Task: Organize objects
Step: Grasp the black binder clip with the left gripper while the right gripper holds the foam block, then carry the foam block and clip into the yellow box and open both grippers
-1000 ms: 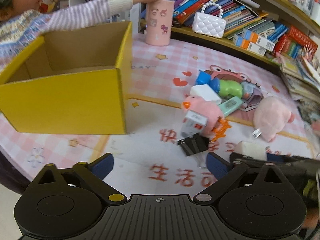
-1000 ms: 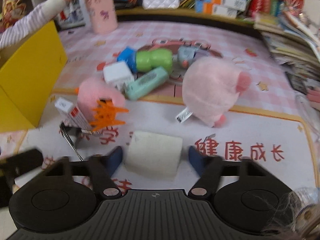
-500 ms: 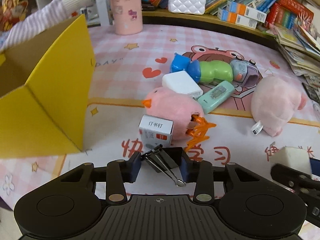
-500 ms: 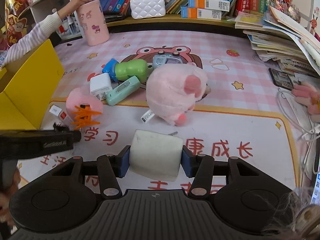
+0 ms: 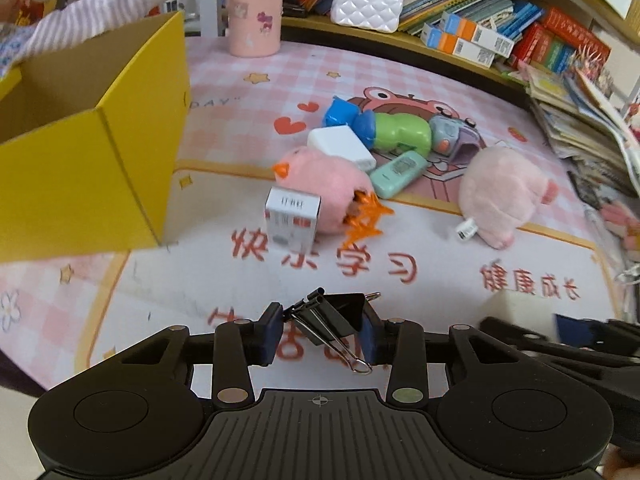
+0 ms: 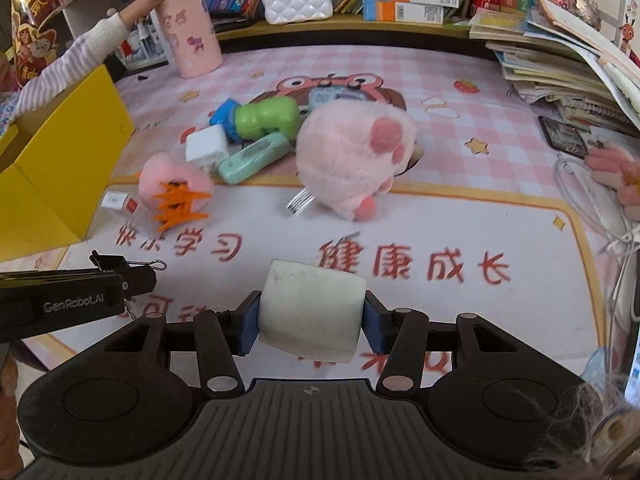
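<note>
My left gripper (image 5: 320,332) is shut on a black binder clip (image 5: 328,318) and holds it above the mat. My right gripper (image 6: 310,326) is shut on a white foam block (image 6: 312,312), also lifted. An open yellow cardboard box (image 5: 80,152) stands at the left; it also shows in the right wrist view (image 6: 52,176). On the mat lie a pink chick plush (image 5: 324,188), a small staple box (image 5: 292,216), a white charger (image 5: 342,148), a mint case (image 5: 398,172), a green and blue toy (image 5: 384,132) and a pink pig plush (image 5: 504,196).
A child's arm (image 5: 104,20) reaches over the box to a pink cup (image 5: 254,8) at the back. A shelf of books (image 5: 460,20) and a white purse (image 5: 366,8) line the far edge. Stacked books (image 6: 568,60) and cables (image 6: 600,208) sit at the right.
Both grippers closed on their objects and lifted: the left on the binder clip, the right on the foam block. Both have pulled back from the toy pile.
</note>
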`<state>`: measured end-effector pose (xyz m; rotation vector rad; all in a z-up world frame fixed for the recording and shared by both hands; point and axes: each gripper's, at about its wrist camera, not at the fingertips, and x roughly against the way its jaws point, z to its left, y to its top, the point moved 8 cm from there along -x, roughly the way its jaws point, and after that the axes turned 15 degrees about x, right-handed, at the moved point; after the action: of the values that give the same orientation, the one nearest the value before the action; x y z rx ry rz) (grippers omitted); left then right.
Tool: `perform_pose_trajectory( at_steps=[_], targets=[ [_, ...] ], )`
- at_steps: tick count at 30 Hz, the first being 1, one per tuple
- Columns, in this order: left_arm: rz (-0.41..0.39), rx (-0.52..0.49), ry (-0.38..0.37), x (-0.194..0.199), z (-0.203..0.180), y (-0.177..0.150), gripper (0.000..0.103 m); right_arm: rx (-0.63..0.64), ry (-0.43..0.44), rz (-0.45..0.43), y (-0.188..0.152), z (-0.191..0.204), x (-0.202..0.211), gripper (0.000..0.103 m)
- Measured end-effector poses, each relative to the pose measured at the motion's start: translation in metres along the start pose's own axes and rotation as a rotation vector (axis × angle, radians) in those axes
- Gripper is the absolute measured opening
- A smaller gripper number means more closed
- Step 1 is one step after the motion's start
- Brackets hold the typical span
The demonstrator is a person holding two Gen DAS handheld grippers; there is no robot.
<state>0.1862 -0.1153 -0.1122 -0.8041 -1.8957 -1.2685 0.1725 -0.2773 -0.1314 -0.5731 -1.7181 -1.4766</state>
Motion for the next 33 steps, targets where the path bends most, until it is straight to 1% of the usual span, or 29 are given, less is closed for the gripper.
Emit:
perform_pose_trajectory(
  at_steps=[4, 9, 12, 17, 22, 30, 33],
  targets=[
    [-0.002, 0.033, -0.052, 0.013, 0.010, -0.004, 0.037, 0.024, 0.003, 0.002, -0.004, 0.018, 0.004, 0.048],
    [-0.027, 0.021, -0.095, 0.033, 0.031, -0.002, 0.037, 0.040, -0.014, -0.017, -0.003, 0.049, 0.014, 0.048],
    [-0.052, 0.018, -0.112, 0.049, 0.053, 0.002, 0.037, 0.041, -0.031, -0.038, 0.002, 0.065, 0.020, 0.048],
    [-0.062, 0.047, -0.115, 0.069, 0.096, 0.001, 0.037, 0.080, -0.029, -0.044, 0.001, 0.110, 0.028, 0.048],
    [-0.056, 0.044, -0.117, 0.084, 0.133, -0.004, 0.037, 0.119, -0.012, -0.040, -0.008, 0.159, 0.032, 0.048],
    [-0.048, 0.068, -0.117, 0.100, 0.190, -0.015, 0.037, 0.130, 0.008, -0.015, -0.022, 0.219, 0.030, 0.048],
    [-0.061, 0.078, -0.125, 0.108, 0.207, -0.015, 0.037, 0.146, 0.021, -0.011, -0.024, 0.239, 0.029, 0.048]
  ],
)
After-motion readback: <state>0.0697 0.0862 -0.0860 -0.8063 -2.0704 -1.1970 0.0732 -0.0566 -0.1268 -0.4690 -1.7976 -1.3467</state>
